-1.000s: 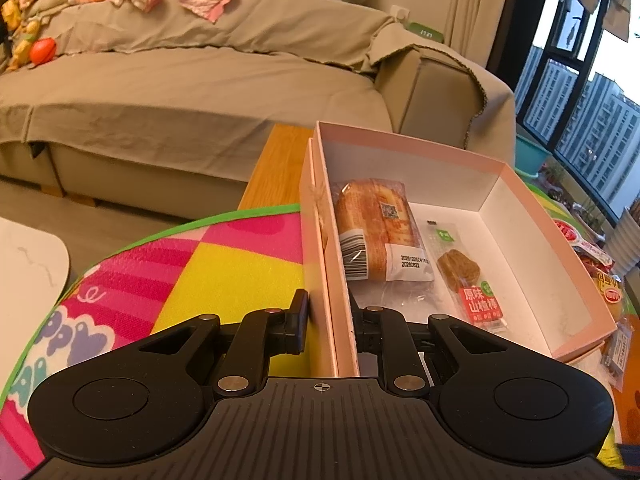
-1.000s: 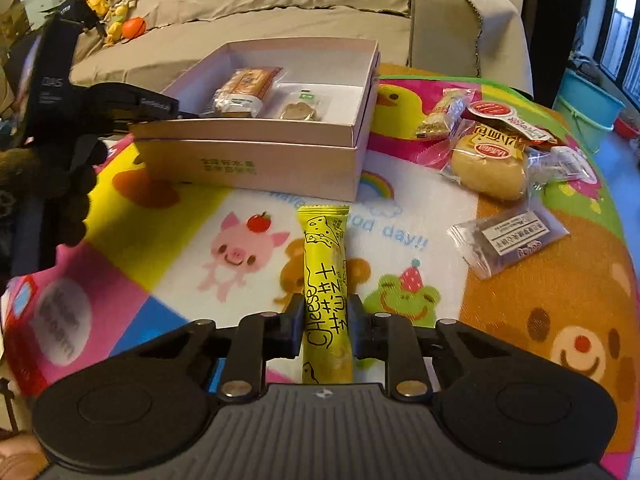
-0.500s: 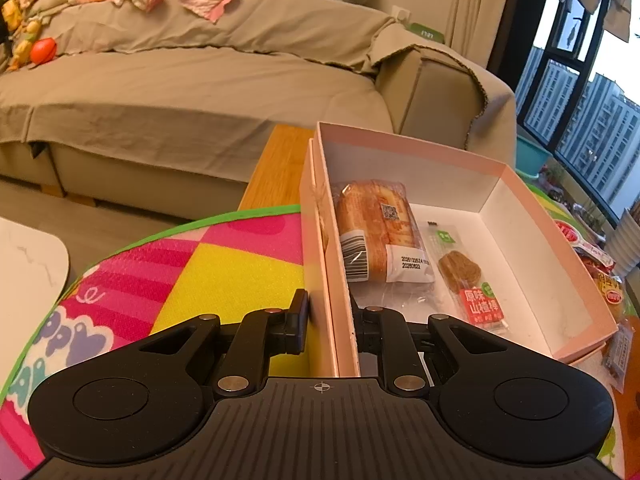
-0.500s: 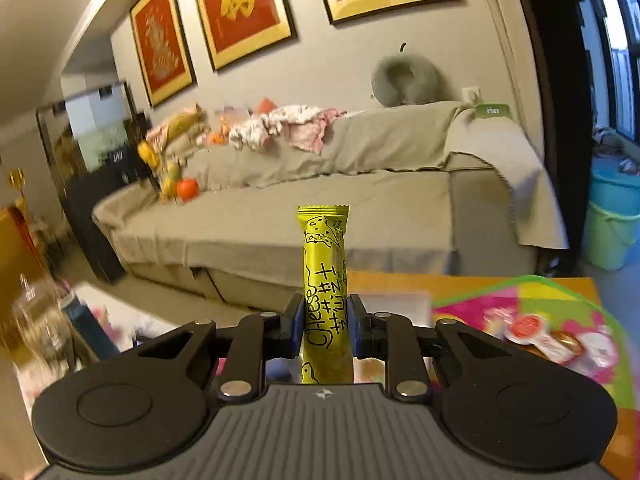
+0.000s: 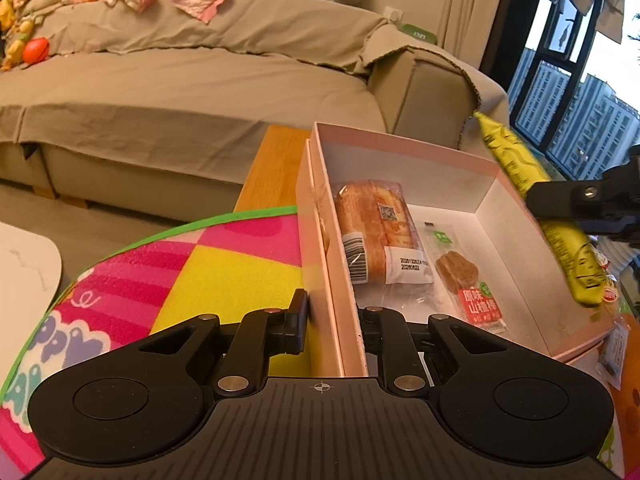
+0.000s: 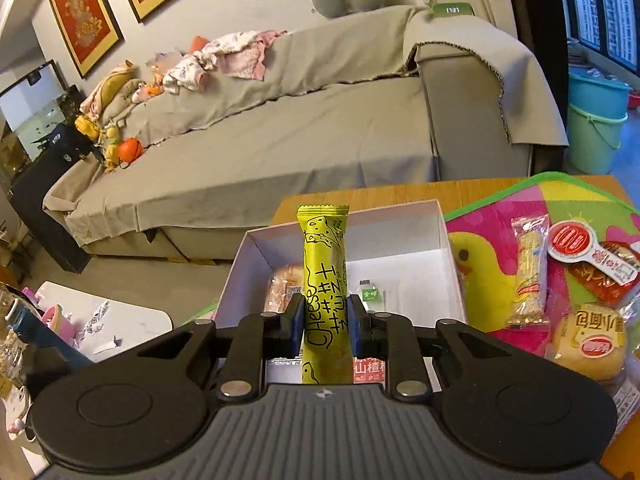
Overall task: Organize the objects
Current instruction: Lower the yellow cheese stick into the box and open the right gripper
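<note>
Cheese stick: we see the long yellow "Cheese" snack packet [image 6: 324, 292] pinched in our right tool [image 6: 324, 322], raised over the box.
Box: our left tool [image 5: 332, 320] clamps the near wall of the open pink cardboard box [image 5: 400, 140].
Inside: a wrapped bread loaf [image 5: 376, 232] lies beside a small hawthorn snack packet [image 5: 464, 276].
Surface: a bright cartoon mat [image 6: 492, 232] covers the wooden surface [image 6: 360, 192], with loose snack packets [image 6: 528, 276] right of the box.
Room: a beige covered sofa [image 6: 300, 128] stands behind.
</note>
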`<action>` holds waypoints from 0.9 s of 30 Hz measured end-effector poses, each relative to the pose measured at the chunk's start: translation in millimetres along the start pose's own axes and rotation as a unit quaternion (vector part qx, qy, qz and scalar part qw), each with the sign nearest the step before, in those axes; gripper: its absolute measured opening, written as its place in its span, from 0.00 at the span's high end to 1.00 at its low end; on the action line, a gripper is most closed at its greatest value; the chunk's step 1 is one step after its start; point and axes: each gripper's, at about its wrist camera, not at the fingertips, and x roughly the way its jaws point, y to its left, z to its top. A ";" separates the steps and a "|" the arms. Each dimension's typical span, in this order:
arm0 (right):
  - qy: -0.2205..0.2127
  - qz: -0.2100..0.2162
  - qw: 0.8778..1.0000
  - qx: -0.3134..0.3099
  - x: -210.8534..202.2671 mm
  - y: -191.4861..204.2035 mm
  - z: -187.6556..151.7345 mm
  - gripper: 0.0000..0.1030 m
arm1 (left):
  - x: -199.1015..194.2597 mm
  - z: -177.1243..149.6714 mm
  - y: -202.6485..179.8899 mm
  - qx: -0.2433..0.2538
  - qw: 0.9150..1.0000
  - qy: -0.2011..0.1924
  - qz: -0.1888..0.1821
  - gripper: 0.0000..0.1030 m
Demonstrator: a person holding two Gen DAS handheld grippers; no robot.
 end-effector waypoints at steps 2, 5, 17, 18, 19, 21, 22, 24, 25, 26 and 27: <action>0.004 0.000 1.000 0.003 5.3 0.4 -2.0 0.79 | 0.0 0.0 -0.1 0.000 1.000 0.000 0.000 0.81; 0.015 0.010 1.000 0.012 13.2 -3.2 -2.0 0.77 | -0.1 -0.1 0.1 0.000 1.000 0.000 0.000 0.81; -0.037 0.023 0.999 -0.025 -35.5 -16.8 -2.0 0.70 | -0.4 0.1 -0.7 0.000 1.000 0.002 0.000 0.81; -0.044 0.015 0.998 -0.031 -42.8 -20.9 -2.9 0.69 | -0.4 -0.1 -0.8 0.000 1.000 0.002 0.000 0.81; -0.052 0.003 0.998 -0.038 -51.6 -25.7 -5.3 0.66 | -0.3 -0.1 -0.9 0.000 1.000 0.002 0.000 0.81; -0.065 -0.029 0.996 -0.052 -69.0 -39.0 -11.7 0.60 | -0.4 -0.1 -0.8 0.000 1.000 0.002 0.000 0.81; -0.071 -0.048 0.995 -0.057 -77.8 -47.4 -16.0 0.54 | -0.4 -0.2 -1.0 -0.001 1.000 0.002 0.001 0.81; -0.080 -0.088 0.991 -0.061 -93.9 -65.9 -25.5 0.44 | -0.2 -0.2 -0.6 -0.002 1.000 0.002 0.001 0.81; -0.082 -0.106 0.989 -0.060 -99.8 -74.2 -30.6 0.37 | 0.3 -0.2 -0.8 -0.003 1.000 0.003 0.002 0.81; -0.080 -0.126 0.987 -0.055 -105.4 -86.1 -35.8 0.31 | 1.0 -0.3 -1.3 -0.002 1.000 0.003 0.003 0.82; -0.076 -0.139 0.986 -0.050 -109.3 -95.7 -41.3 0.28 | 1.6 -0.2 -1.5 -0.001 1.000 0.003 0.005 0.82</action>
